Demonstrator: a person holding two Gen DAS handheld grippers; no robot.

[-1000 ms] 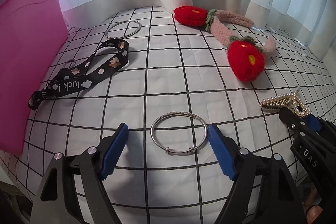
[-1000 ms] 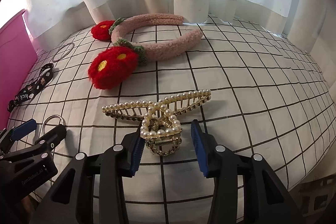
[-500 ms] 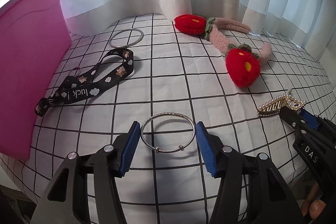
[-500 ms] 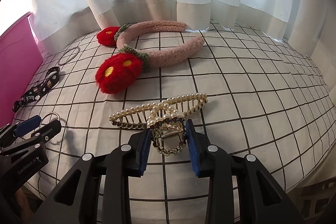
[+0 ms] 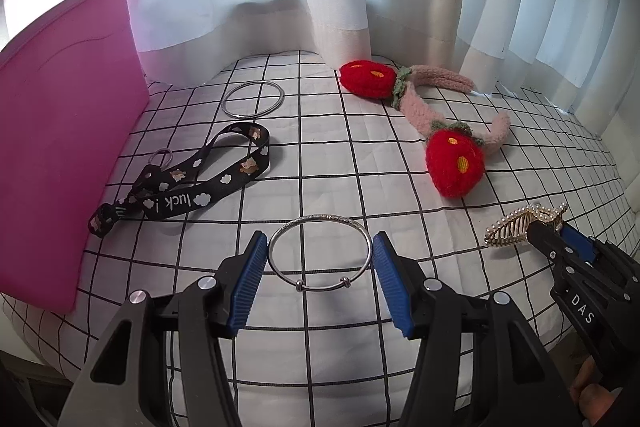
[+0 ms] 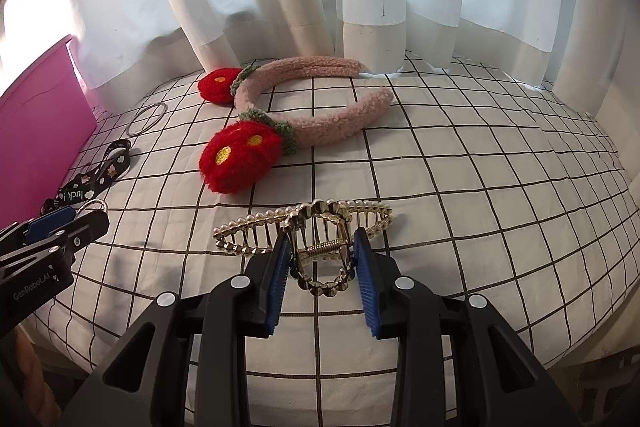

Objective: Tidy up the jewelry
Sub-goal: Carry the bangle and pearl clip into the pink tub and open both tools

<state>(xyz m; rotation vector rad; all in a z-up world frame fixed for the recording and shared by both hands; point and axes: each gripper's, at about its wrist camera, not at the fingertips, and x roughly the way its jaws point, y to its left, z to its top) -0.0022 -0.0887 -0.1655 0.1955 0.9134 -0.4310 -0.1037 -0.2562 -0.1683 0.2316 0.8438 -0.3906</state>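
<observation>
A thin silver bangle (image 5: 319, 253) sits between the blue pads of my left gripper (image 5: 319, 259), which is shut on its two sides and holds it just above the checked cloth. My right gripper (image 6: 320, 263) is shut on the handle of a gold pearl hair claw (image 6: 308, 227) and holds it tilted up off the cloth; the claw also shows in the left wrist view (image 5: 520, 225). A pink bin (image 5: 60, 155) stands at the left.
A second silver ring (image 5: 253, 99), a black "luck" lanyard (image 5: 188, 187) and a pink plush headband with red flowers (image 6: 280, 119) lie on the white checked cloth (image 5: 340, 155). White curtains hang close behind. The cloth drops off at the front and right.
Both grippers closed in: the left pads came against the bangle, the right pads gripped the hair claw and tilted it up. Both views have pulled back and up.
</observation>
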